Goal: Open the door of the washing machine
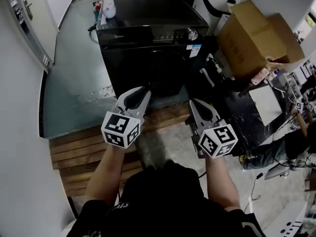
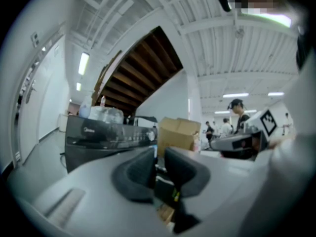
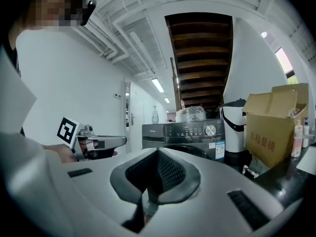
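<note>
One washing machine [image 1: 148,38], far centre. One dial [image 1: 192,33] on its panel. One pump bottle [image 1: 109,6] on its top, far left. One cardboard box [image 1: 252,36], far right. One white canister [image 3: 233,132] between machine and box. Two claws near: left claw [image 1: 139,92], right claw [image 1: 197,103], one marker cube each.

1. My head camera looks steeply down over both forearms. The washing machine [image 1: 148,38] stands just ahead on the floor.
2. My left gripper [image 2: 160,164] camera sits low behind its jaws and faces level toward the machine's front.
3. My right gripper [image 3: 158,157] camera does the same from the other side.
4. All three views share the machine and the cardboard box [image 1: 256,38]. Each gripper view also catches the other gripper.
</note>
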The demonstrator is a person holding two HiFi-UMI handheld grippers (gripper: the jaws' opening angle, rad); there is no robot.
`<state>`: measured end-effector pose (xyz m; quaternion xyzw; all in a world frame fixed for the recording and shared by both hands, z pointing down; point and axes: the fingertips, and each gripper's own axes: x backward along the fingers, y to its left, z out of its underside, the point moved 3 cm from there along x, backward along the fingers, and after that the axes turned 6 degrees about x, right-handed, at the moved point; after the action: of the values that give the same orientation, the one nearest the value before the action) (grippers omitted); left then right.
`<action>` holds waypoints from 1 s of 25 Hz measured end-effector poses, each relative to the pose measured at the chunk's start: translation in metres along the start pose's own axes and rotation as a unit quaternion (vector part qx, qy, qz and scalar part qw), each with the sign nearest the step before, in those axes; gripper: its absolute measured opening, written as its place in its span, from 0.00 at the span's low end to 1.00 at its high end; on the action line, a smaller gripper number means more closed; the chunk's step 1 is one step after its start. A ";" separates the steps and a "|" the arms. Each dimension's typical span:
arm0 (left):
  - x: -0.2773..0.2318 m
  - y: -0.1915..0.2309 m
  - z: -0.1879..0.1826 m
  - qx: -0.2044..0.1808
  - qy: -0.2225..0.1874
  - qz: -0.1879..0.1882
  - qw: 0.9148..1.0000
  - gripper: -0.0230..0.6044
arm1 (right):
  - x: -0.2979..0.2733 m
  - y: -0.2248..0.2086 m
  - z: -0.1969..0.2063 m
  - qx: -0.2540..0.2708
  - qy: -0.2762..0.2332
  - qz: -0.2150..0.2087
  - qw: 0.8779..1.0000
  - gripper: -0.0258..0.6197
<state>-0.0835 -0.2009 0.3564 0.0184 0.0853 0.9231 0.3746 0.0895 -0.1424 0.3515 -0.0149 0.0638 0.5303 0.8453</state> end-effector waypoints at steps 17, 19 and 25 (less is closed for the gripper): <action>-0.097 0.040 0.007 -0.001 0.039 -0.063 0.997 0.14 | -0.095 -0.085 0.013 -0.018 0.007 -0.067 0.998 0.03; -0.116 0.044 0.011 0.007 0.048 -0.073 0.996 0.13 | -0.107 -0.105 0.018 -0.021 0.016 -0.074 0.997 0.03; -0.165 0.060 0.010 0.027 0.061 -0.112 0.991 0.12 | -0.142 -0.162 0.032 -0.029 0.045 -0.097 0.994 0.04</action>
<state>-0.0046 -0.3564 0.3814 -0.0378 0.1347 0.8721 0.4689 0.1770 -0.3375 0.3937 -0.0698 0.0848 0.4463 0.8881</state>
